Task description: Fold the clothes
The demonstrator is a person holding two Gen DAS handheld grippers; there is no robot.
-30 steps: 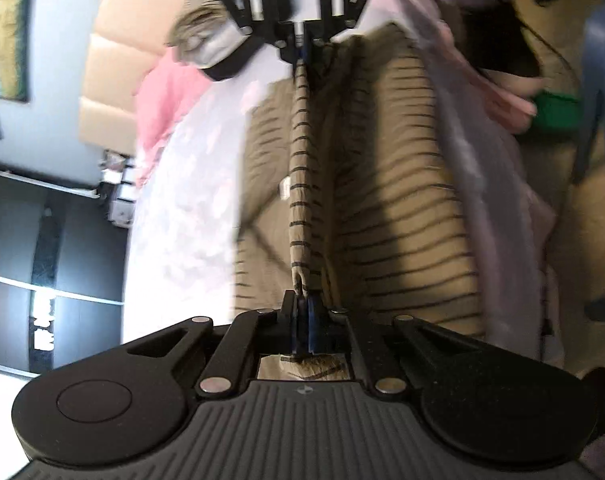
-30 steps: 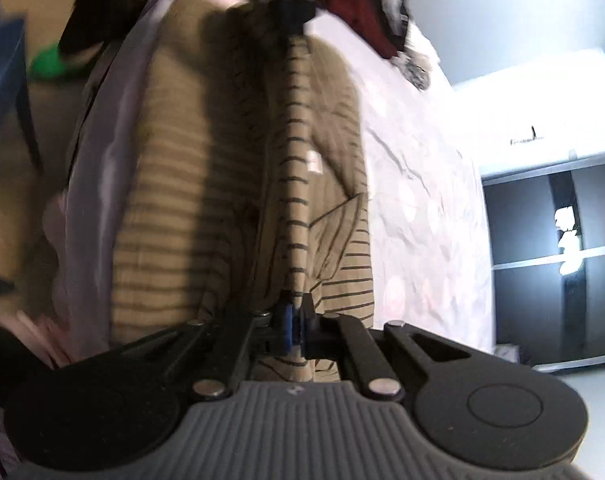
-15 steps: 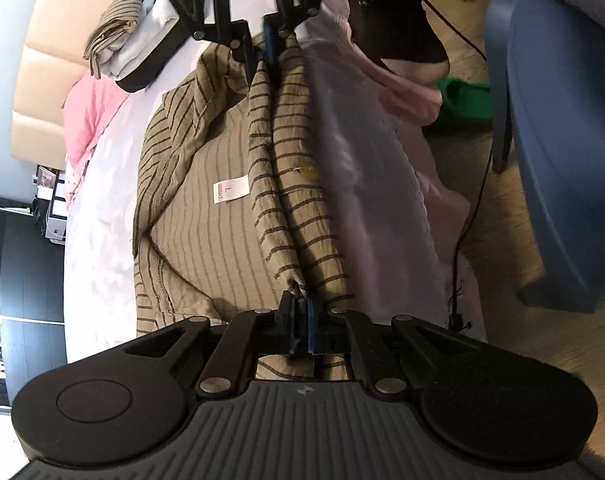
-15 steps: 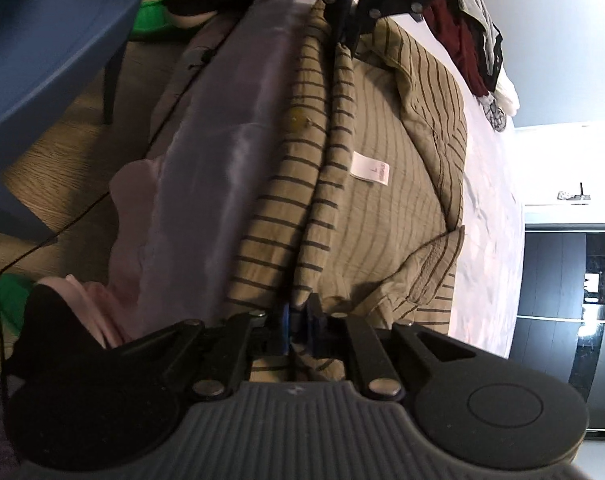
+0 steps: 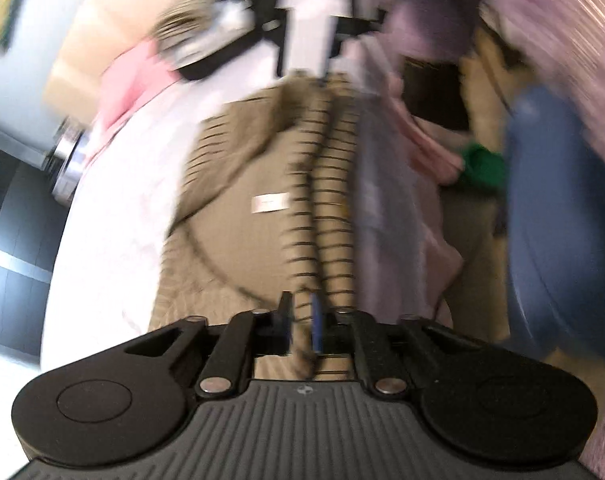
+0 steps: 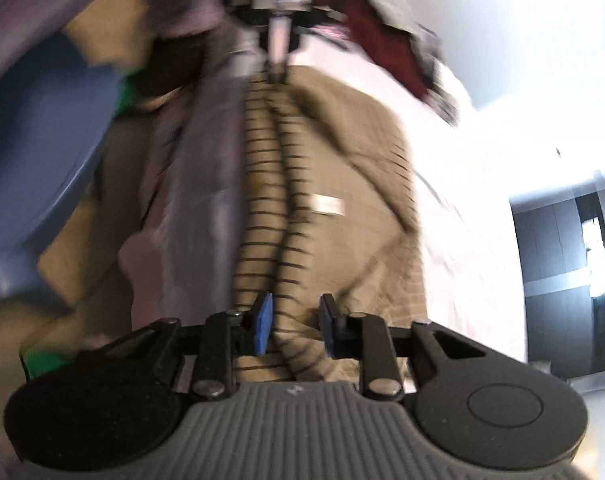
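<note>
1. Now, bed with pale sheet carrying striped tan shirt, spread flat, front edge doubled into a ridge along the near side of the bed.
2. Step judged: fold just laid down, release under way; next move likely calls for pulling clear and taking a fresh edge for the cross fold.
3. Left claw angled down over the ridge, jaws just been opening, narrow gap, cloth between but not pinched.
4. Right claw likewise tilted down, jaws just been opening, wider, ridge lying loose between pads.
5. White size label beside the ridge.
</note>
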